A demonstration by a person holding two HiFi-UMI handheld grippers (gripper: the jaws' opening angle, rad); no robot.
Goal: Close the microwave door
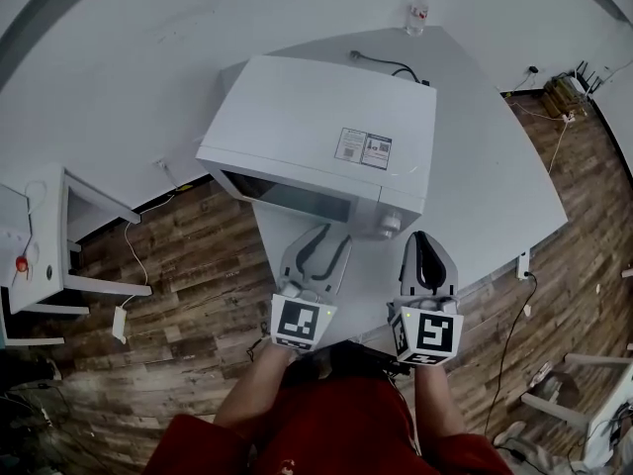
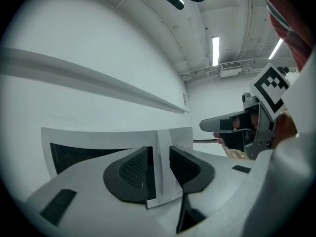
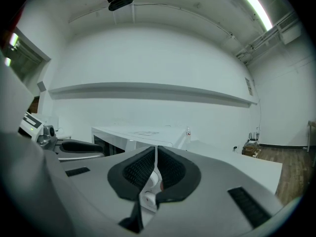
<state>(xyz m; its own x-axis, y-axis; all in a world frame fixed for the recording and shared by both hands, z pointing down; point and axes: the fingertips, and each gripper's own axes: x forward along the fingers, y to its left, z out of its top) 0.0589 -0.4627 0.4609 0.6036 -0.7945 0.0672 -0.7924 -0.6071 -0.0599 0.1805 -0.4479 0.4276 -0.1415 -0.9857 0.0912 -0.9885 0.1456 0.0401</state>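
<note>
The microwave (image 1: 326, 137) sits on the counter (image 1: 495, 176), and its door (image 1: 282, 194) looks flush with the front, so the closing seems done; I judge that only drawing back is left. Both tongs hover just in front of it, not touching. The left tongs (image 1: 331, 237) stand open with nothing between them, and the right tongs (image 1: 423, 237) are closed on nothing. Only the head view shows the knob (image 1: 389, 224) and a bottle (image 1: 418, 13) at the counter's far end. The left gripper view alone shows the door's dark window (image 2: 79, 154) head-on.
</note>
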